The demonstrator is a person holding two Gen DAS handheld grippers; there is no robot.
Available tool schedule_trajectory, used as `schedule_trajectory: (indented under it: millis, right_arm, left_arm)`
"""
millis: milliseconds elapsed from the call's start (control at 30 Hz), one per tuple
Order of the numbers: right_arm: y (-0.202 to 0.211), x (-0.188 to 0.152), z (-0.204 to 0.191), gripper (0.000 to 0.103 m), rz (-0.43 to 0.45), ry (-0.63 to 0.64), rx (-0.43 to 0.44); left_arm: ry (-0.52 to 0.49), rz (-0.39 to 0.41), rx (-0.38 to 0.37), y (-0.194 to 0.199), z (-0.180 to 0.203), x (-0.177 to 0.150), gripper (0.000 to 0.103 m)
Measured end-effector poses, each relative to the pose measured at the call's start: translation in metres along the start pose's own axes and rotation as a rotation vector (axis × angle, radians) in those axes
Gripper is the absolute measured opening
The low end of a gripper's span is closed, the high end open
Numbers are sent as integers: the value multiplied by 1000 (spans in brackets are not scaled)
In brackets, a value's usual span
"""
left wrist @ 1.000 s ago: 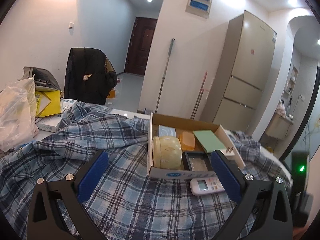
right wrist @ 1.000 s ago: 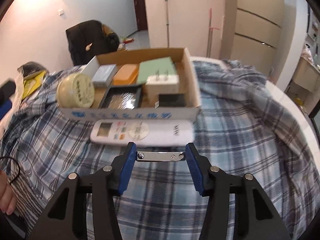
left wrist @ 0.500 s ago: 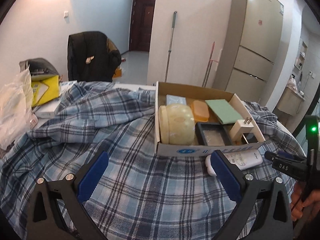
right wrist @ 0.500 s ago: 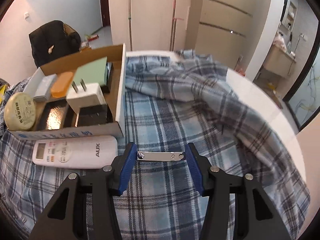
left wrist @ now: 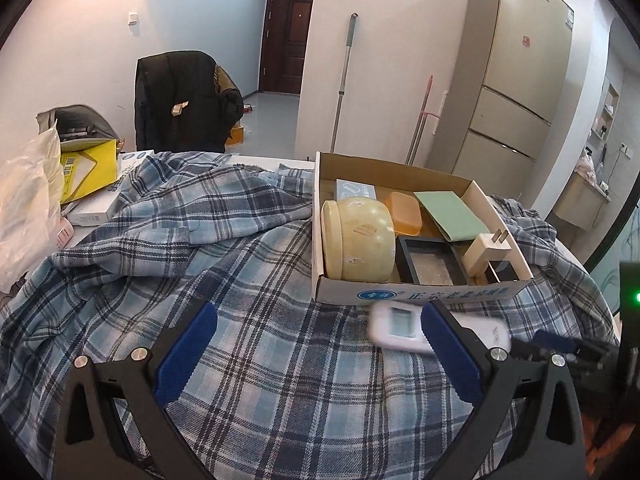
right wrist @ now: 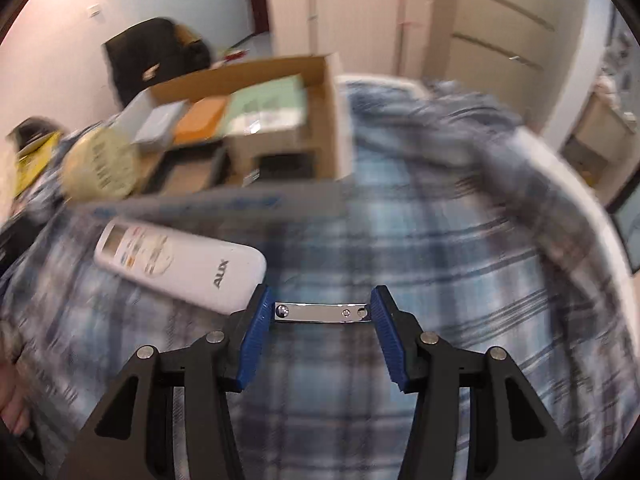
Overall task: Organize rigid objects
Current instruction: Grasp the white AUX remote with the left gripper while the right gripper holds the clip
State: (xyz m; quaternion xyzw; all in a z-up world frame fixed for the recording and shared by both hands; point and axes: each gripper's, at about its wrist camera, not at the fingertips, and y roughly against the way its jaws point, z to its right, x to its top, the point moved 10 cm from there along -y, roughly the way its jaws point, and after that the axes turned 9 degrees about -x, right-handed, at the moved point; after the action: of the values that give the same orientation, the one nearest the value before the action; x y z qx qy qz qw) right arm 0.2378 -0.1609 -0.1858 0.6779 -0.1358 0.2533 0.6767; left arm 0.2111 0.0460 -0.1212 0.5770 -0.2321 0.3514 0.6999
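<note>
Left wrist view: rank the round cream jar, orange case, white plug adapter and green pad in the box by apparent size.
1. round cream jar, clearly largest
2. green pad
3. orange case and white plug adapter: look alike, and the adapter sits nearer the camera, so unranked.

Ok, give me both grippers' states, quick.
Left gripper: open, holding nothing.
Right gripper: open, holding nothing; white remote lies beside its left finger.

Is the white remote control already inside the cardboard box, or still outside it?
Outside. The remote control lies flat on the plaid cloth in front of the cardboard box, near its front wall; no tongs hold it.
</note>
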Motion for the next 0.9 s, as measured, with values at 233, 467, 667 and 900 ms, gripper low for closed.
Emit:
schedule_trajectory:
  millis: [233,467,667,900]
  right_arm:
    - [32,-2,-23,50,65,69,18]
    - [3,35,-11,50,52,53,-45]
    - [-10,17,-31,50,1,110,-14]
    - [11,-15,-53,50,-40,151,82]
  left_arm:
    - [-5,-8,2,-1,0,-2,103]
    - [-27,-67,17,-10,1,-9,103]
    - [26,-168,27,-25,-11,-24,103]
    - [72,-161,41,-21,-19,-23,103]
